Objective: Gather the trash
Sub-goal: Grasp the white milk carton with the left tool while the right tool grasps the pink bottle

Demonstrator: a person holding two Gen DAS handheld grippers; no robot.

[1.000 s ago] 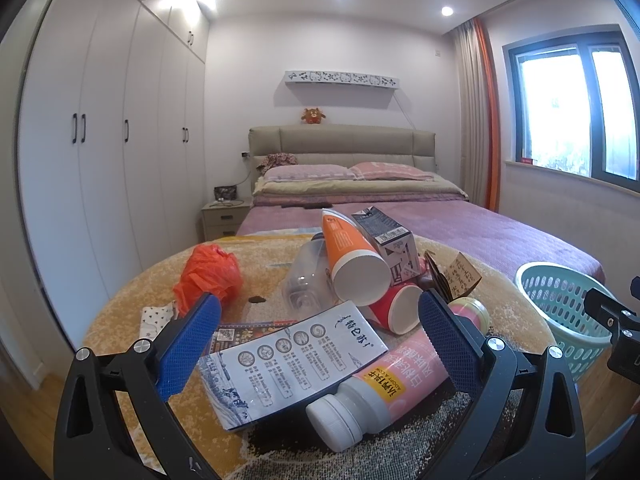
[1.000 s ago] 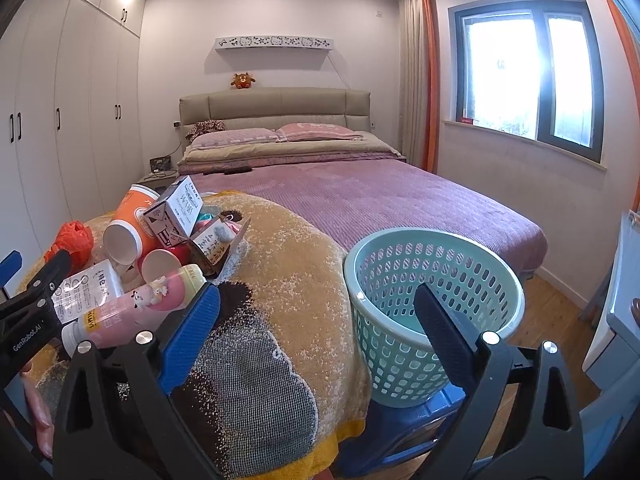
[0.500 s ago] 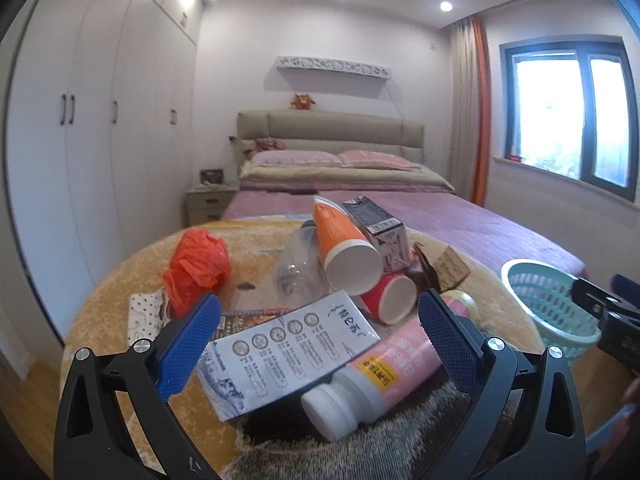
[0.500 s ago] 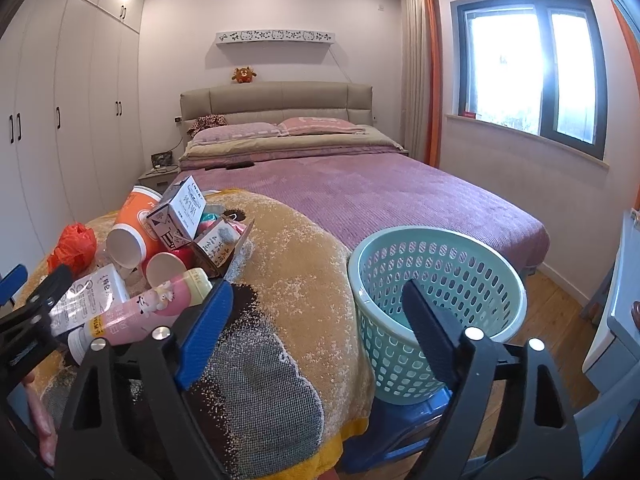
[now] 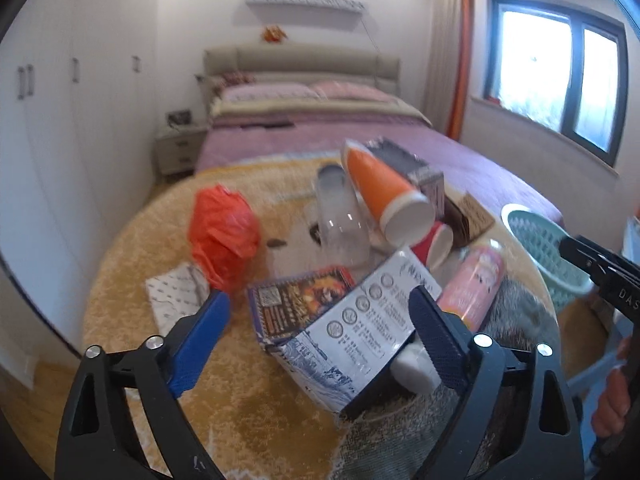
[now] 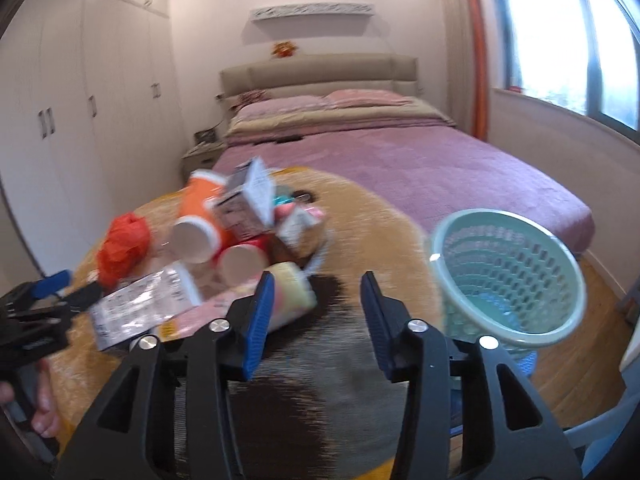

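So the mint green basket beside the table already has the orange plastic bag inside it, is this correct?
Not correct. The orange plastic bag is not in the mint green basket; it lies on the table, at the left of the trash pile. The left wrist view shows it there. The basket does stand beside the table, as you say, and the right wrist view shows no bag inside it.

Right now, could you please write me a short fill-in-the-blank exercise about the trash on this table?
1. The crumpled plastic bag is ____ in colour.
2. The mesh basket holds ____ trash so far.
3. The orange cup lies with its open mouth facing ____ the camera.

Missing words: red; no; toward
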